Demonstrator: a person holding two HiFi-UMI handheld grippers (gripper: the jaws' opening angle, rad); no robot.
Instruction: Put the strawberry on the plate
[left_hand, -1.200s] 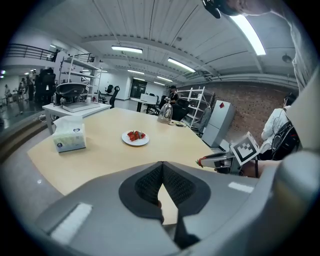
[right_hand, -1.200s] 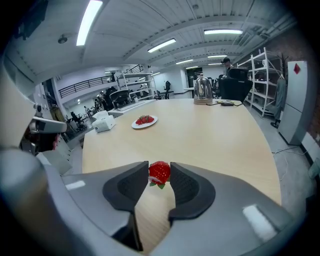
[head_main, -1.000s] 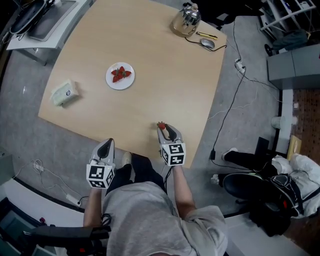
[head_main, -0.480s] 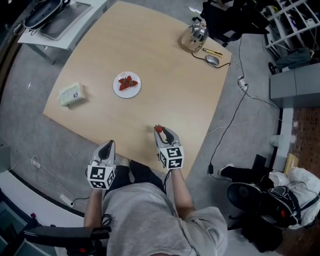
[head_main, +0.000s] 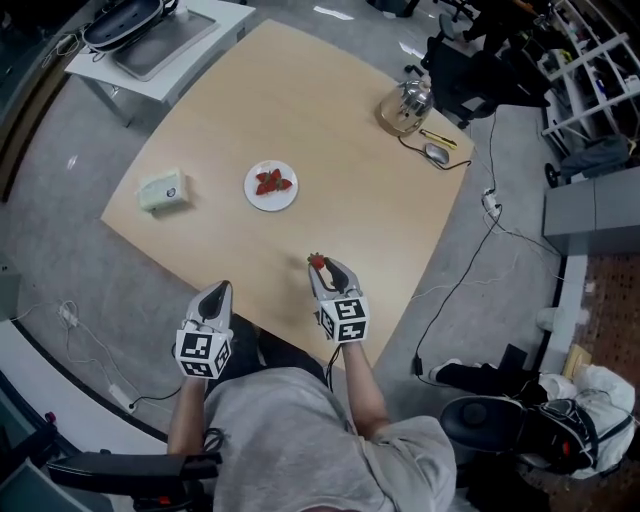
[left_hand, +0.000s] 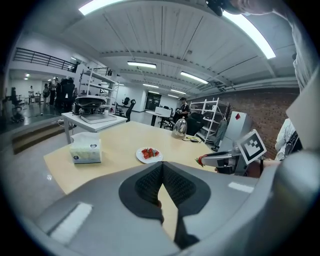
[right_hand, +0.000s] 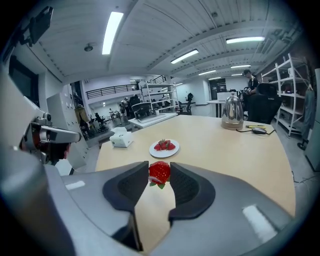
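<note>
My right gripper (head_main: 318, 265) is shut on a red strawberry (right_hand: 159, 172) pinched between its tips, held over the near edge of the wooden table (head_main: 330, 130). The same strawberry (head_main: 318, 262) shows at the jaw tips in the head view. A white plate (head_main: 271, 186) with several strawberries (right_hand: 164, 145) on it sits mid-table, well beyond the right gripper. My left gripper (head_main: 215, 296) hangs off the table's near edge, its jaws shut with nothing between them (left_hand: 161, 172).
A tissue pack (head_main: 162, 191) lies left of the plate. A steel kettle (head_main: 405, 103), a mouse (head_main: 437, 153) and a pen sit at the far right corner. A side table with a tray (head_main: 150, 35) stands far left. Cables run over the floor on the right.
Both grippers have lifted a little, the right one carrying the strawberry slightly forward. The head camera has shifted, so the table and plate sit lower and further right in view.
</note>
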